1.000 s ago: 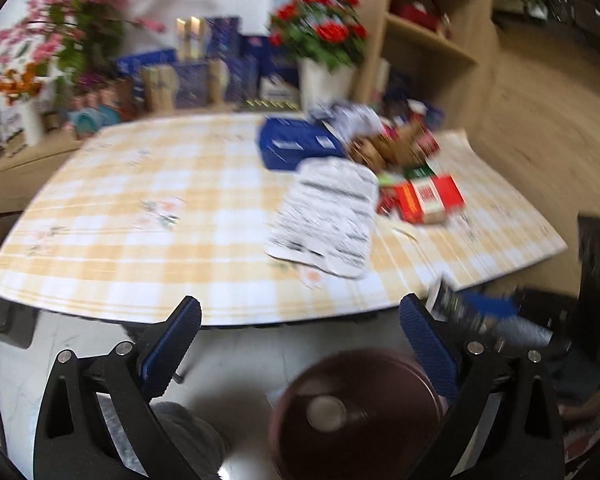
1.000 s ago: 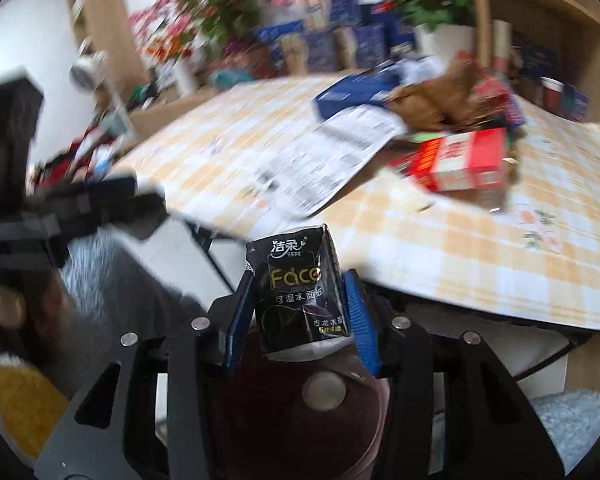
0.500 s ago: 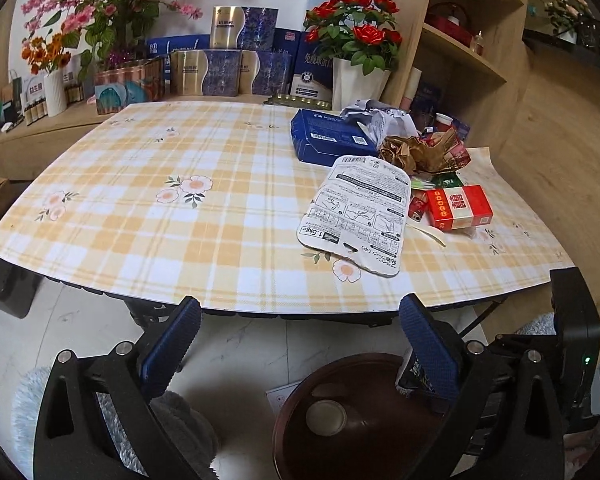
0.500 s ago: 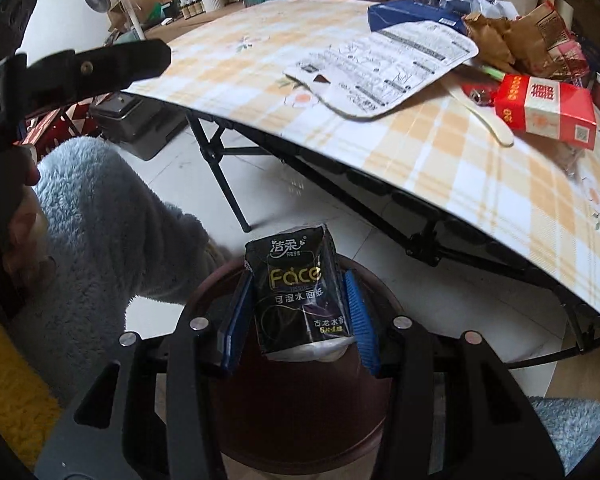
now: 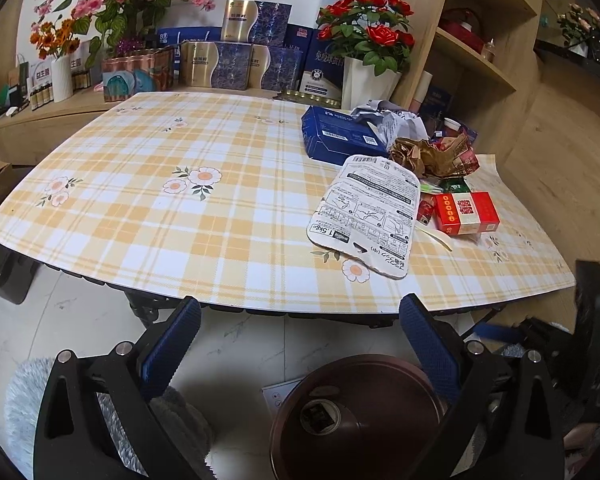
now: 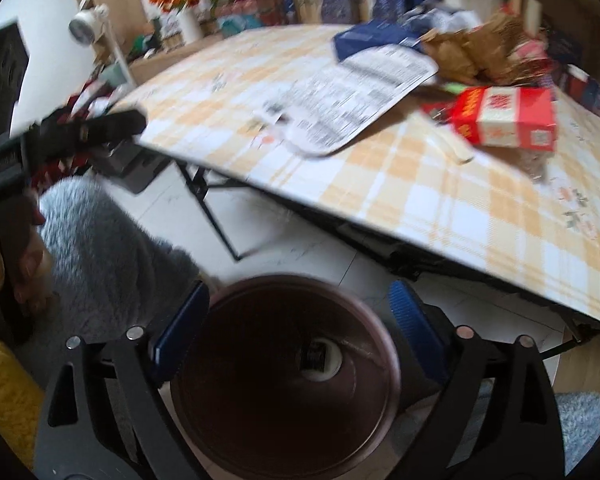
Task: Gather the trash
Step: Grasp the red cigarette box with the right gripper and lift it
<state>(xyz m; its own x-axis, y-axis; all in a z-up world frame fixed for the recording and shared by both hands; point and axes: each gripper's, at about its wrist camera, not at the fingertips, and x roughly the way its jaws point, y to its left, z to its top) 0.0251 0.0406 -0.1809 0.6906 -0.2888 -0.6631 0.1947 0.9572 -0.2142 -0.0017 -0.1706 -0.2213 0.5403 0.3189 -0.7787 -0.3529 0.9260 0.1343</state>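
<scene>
A dark brown round bin [image 5: 364, 360] stands on the floor by the table's front edge. A black tissue packet [image 6: 320, 356] lies at its bottom, also visible in the left wrist view [image 5: 320, 416]. My right gripper [image 6: 299, 292] hangs over the bin [image 6: 260, 284], its jaws opening wide with nothing between them. My left gripper [image 5: 300, 306] is open and empty, just left of the bin. On the table lie a red box [image 5: 466, 212], a printed white bag [image 5: 368, 214], crumpled brown wrappers [image 5: 432, 154] and a blue box [image 5: 342, 134].
The checked tablecloth [image 5: 180, 220] is bare on its left half. Vases of flowers [image 5: 368, 40] and gift boxes [image 5: 236, 64] line the back; a wooden shelf [image 5: 480, 60] stands at the right. Folding table legs [image 6: 208, 208] and a fluffy grey sleeve [image 6: 100, 240] are close to the bin.
The right gripper's jaws have spread and let go of the black packet, which dropped into the bin. The left gripper has hardly moved.
</scene>
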